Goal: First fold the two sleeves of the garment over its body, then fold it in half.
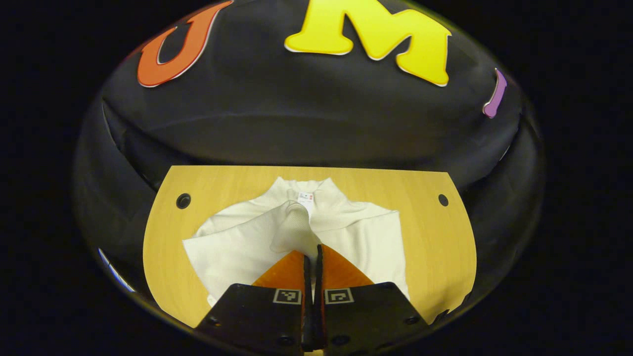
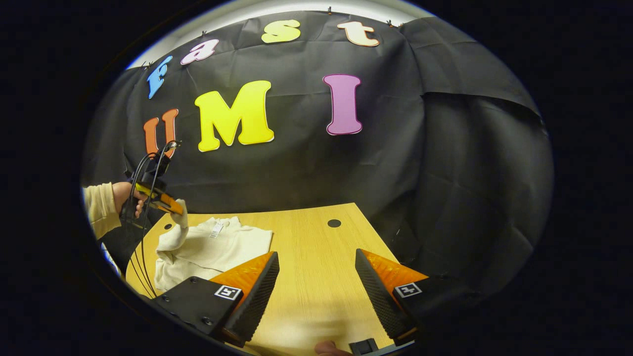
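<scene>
In the left gripper view we see the left gripper at the bottom, its two fingers pressed together with a fold of the sleeve pinched between the tips. That sleeve rises from the white garment, which lies spread on the wooden table with its collar toward the table's far edge. A label sits inside the collar.

In the right gripper view we find the right gripper nearest, above bare tabletop on the garment's right side, its fingers spread wide apart with nothing between them. Beyond it the garment lies at the table's left end. Over the garment's far left corner the left gripper holds the sleeve lifted off the body, the cloth hanging down in a drape; how much of the sleeve still touches the body we probably cannot judge from here. A hand in a pale sleeve grips that tool, with cables trailing down.
</scene>
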Demonstrator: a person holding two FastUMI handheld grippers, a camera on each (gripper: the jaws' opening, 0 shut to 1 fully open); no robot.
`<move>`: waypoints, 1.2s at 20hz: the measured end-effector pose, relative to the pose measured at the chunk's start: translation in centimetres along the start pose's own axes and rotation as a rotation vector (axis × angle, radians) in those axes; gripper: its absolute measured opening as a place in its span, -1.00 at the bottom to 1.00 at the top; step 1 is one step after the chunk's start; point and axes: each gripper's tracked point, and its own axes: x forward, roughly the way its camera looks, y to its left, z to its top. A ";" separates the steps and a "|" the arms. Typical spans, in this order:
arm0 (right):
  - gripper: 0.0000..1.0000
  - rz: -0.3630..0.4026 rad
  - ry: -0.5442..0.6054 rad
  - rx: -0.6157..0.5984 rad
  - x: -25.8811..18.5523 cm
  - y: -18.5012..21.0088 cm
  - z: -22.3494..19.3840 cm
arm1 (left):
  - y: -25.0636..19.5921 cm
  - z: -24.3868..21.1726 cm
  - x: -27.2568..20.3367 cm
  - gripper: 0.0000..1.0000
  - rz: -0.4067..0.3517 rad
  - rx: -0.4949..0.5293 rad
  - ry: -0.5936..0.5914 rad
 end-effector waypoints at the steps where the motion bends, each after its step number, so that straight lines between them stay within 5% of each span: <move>1: 0.92 0.000 0.000 -0.005 0.0 -0.1 -0.1 | -1.5 0.6 0.3 -0.93 0.001 0.019 -0.022; 10: 0.92 0.004 0.013 -0.019 -0.1 -1.0 -0.7 | -16.4 1.1 3.4 -0.92 -0.096 -0.011 -0.025; 24: 0.92 -0.042 0.067 0.003 -0.5 -3.6 -3.0 | -18.2 -3.0 5.5 -0.67 -0.147 -0.170 0.064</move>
